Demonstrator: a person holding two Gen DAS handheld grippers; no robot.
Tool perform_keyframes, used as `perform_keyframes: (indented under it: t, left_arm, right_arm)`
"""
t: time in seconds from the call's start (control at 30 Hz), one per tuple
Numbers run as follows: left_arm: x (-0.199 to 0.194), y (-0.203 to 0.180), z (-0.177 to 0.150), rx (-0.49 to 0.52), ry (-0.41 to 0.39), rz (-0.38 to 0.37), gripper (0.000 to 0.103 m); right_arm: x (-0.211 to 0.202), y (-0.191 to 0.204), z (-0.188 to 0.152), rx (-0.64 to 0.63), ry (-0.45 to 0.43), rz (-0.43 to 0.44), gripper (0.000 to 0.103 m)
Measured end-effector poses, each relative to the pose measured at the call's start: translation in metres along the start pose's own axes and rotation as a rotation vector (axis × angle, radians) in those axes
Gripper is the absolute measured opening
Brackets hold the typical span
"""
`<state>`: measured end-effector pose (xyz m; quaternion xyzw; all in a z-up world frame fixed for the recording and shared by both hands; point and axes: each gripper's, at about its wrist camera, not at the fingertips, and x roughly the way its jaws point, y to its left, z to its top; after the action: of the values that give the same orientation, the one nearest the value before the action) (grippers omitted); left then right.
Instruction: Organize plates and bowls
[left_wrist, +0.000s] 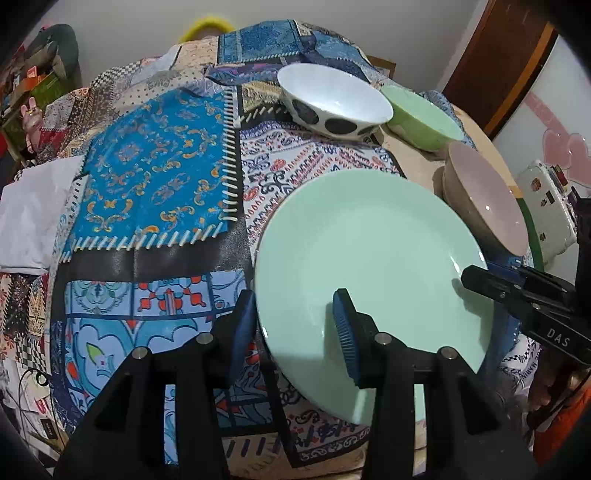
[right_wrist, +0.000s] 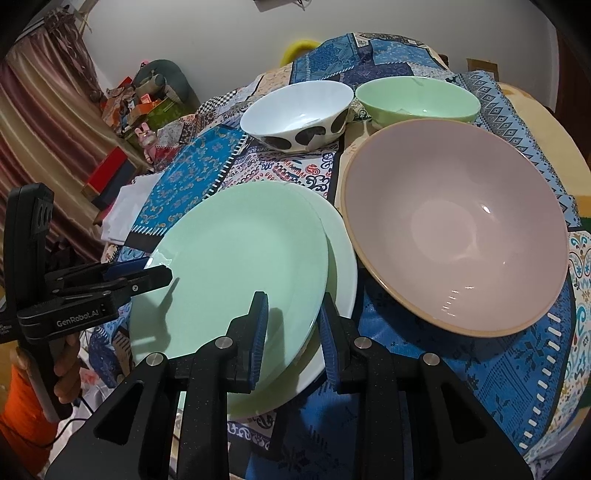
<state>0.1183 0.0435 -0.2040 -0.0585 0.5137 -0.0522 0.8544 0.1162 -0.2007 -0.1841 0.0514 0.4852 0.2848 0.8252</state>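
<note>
mint plate (right_wrist: 236, 266): held at two opposite edges above a white plate (right_wrist: 341, 258); it is kept a little off-centre from the one below, so the white rim is seen along its right side. whether the two plates already touch cannot be told.
purpose of the hold: a two-sided grip is judged to keep the wide, thin plate level while it is stacked on the white one.
right gripper (right_wrist: 291, 332): its jaws are drawn narrow across the mint plate's near-right rim, one pad over the upper face and the other against the edge; whether the white plate's rim is caught as well is not clear.
left gripper (left_wrist: 295, 325): its jaws are set partly apart around the plate's left rim, one pad on the upper face, the other outside the rim and lower; the under side is hidden, so contact there cannot be confirmed.
pink bowl (right_wrist: 454, 236): placed just beside the plates on the right, upright and empty.
spotted bowl (right_wrist: 299, 114): set farther back, white inside with dark spots outside.
green bowl (right_wrist: 417, 99): set beside the spotted bowl, at the far edge.
bowls as a group: left apart and unstacked; nesting them is judged to be the work not yet done.
patchwork cloth (left_wrist: 155, 177): spread over the table under everything; its folds may make a plate slide when released.
</note>
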Motion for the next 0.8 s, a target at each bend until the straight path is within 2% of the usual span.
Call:
perform_keyframes:
  t: [0.23,0.4,0.63,0.8]
  left_arm:
    - [-0.027,0.003,0.005,-0.002,-0.045,0.023,0.043]
    - [-0.046,-0.010,0.016,0.008,-0.080,0.022,0.044]
    - [-0.059,-0.056,0.038,0.082,-0.139,-0.005,0.055]
    - [-0.051,-0.087,0.050,0.134,-0.137,-0.045,0.057]
  right_arm:
    - [-0.011,-0.003,0.000,-0.006,-0.022,-0.009,0.026]
    - [-0.026,-0.005,0.000,-0.010,-0.053,0.009,0.026]
    - [-0.059,-0.019,0.003,-0.014,-0.135,-0.024,0.026]
    - [-0.081,-0.040,0.007,-0.001,-0.183,-0.082,0.028]
